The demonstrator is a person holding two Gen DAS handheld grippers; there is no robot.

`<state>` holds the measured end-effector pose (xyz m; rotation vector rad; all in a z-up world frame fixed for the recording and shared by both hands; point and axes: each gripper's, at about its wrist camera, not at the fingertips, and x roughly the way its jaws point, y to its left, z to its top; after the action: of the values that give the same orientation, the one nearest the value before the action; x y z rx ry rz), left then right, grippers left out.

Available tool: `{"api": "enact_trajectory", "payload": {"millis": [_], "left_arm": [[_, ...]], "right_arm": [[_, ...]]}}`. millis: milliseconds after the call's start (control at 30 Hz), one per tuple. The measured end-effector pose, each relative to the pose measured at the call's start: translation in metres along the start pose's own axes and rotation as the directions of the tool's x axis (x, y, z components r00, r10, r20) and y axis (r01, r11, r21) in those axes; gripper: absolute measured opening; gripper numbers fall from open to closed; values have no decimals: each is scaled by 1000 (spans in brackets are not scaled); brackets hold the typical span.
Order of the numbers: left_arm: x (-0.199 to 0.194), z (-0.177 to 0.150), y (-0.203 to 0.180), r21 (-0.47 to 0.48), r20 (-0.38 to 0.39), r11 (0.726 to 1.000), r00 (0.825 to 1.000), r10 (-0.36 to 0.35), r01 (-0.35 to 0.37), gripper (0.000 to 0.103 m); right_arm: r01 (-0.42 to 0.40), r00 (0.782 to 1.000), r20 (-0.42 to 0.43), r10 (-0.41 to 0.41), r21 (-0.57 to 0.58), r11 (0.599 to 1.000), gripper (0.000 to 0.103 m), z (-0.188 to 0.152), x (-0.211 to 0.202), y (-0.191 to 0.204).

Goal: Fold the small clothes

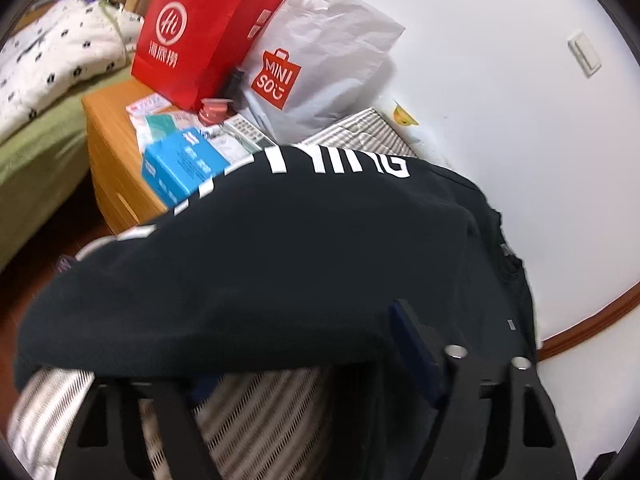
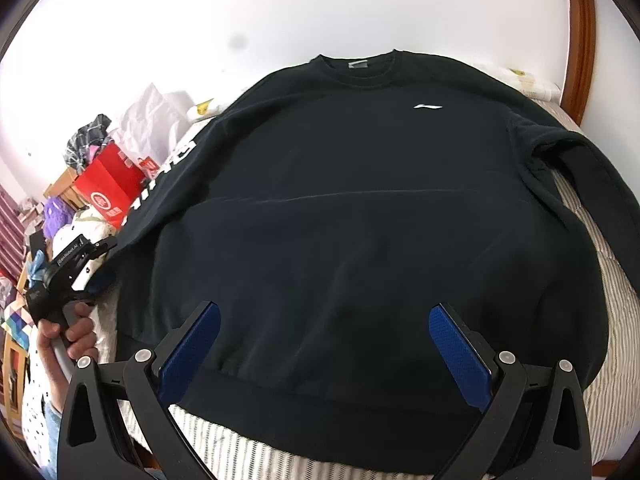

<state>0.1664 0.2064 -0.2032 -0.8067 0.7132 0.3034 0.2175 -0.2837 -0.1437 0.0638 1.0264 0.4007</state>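
My right fingers [image 2: 324, 340] hang apart over the sweatshirt [image 2: 360, 208] hem, ready to pinch it; my left fingers [image 1: 288, 344] straddle its lettered sleeve [image 1: 280, 216] — grip unclear.

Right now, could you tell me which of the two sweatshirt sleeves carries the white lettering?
The lettered sleeve runs toward the red bag, by the left gripper. The plain sleeve on the opposite side is bare black.
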Motion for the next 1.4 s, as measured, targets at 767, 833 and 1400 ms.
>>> {"api": "enact_trajectory", "payload": {"millis": [767, 833, 1400], "left_arm": [[-5, -10, -270, 609, 96, 793, 992, -87, 11, 8], [10, -32, -296, 660, 35, 750, 995, -91, 45, 8], [21, -101, -303, 697, -251, 676, 964, -85, 241, 52]], "right_arm": [[-3, 993, 114, -6, 72, 997, 103, 8, -38, -111], [25, 992, 120, -34, 73, 997, 103, 9, -42, -120], [78, 993, 85, -80, 26, 997, 103, 10, -27, -100]]}}
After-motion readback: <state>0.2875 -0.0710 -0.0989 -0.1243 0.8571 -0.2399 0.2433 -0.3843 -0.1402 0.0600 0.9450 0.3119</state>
